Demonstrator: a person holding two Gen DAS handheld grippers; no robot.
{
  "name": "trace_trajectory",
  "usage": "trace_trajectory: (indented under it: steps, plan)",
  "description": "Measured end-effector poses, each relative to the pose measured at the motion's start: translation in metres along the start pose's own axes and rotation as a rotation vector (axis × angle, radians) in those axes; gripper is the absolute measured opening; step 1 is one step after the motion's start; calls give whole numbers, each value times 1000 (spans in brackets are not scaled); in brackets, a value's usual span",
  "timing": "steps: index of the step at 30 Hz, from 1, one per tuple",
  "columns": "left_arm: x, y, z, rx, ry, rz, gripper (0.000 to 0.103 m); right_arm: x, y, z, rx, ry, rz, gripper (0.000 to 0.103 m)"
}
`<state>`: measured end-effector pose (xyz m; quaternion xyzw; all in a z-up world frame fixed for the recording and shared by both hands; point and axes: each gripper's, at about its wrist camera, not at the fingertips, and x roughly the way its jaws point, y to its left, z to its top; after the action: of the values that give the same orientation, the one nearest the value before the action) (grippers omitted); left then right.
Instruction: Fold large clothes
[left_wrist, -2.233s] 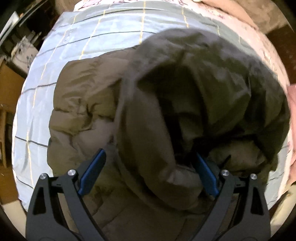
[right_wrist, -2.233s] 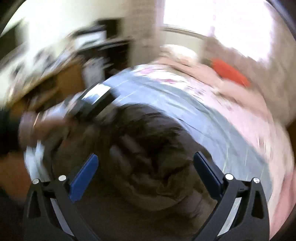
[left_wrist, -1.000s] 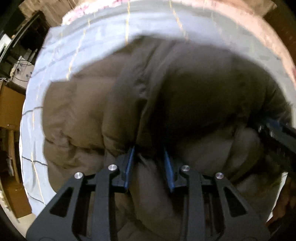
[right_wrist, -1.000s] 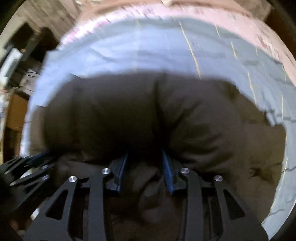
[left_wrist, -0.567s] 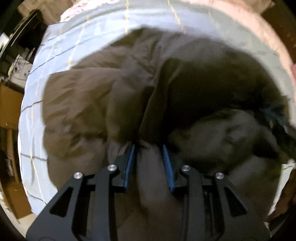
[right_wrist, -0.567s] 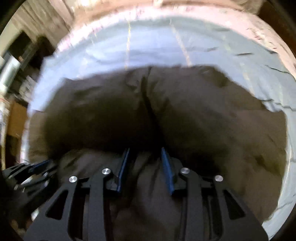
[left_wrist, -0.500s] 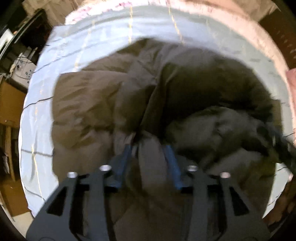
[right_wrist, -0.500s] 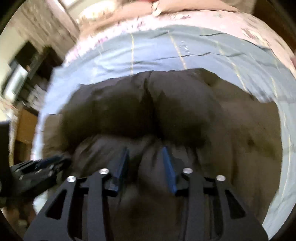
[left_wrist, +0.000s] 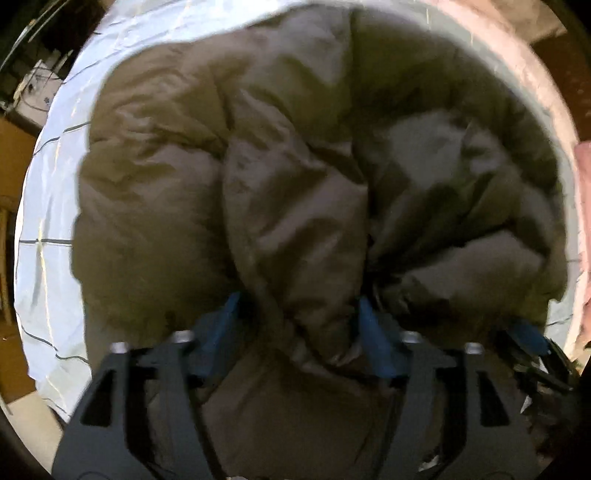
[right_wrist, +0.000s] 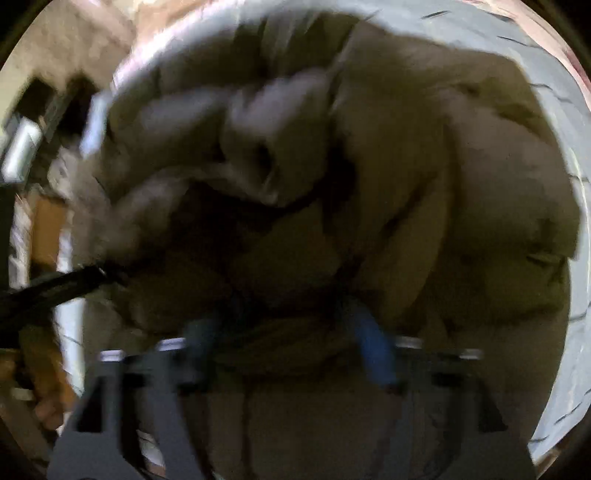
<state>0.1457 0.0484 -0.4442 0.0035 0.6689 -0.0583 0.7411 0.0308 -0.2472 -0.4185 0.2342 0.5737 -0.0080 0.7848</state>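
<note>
A big olive-brown puffer jacket (left_wrist: 221, 177) lies bunched on a pale blue bed sheet (left_wrist: 40, 206). My left gripper (left_wrist: 299, 310) has its jaws spread apart, with a thick fold of the jacket lying between the blue fingers (left_wrist: 369, 325). In the right wrist view, which is blurred, the jacket (right_wrist: 461, 177) fills the frame and my right gripper (right_wrist: 284, 332) also has its jaws apart with cloth between them. The right gripper shows at the lower right edge of the left wrist view (left_wrist: 532, 354). The left gripper shows as a dark shape at the left of the right wrist view (right_wrist: 55, 288).
The blue sheet (right_wrist: 576, 206) has thin dark and yellow lines. A pink quilt (left_wrist: 543, 99) lies along the far right of the bed. Wooden furniture (left_wrist: 11, 155) and a shelf with clutter (left_wrist: 33, 85) stand to the left of the bed.
Both grippers were shut on folds of the jacket half a second ago; now their jaws have spread apart. The jacket has dropped lower and spread over the sheet.
</note>
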Motion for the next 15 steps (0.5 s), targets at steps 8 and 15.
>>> trace_trajectory:
  steps: [8, 15]
  plan:
    - [26, 53, 6, -234, 86, -244, 80, 22, -81, -8, 388, 55, 188, 100]
    - [42, 57, 7, -309, 133, -326, 27, 38, -64, -2, 458, 69, 297, 23]
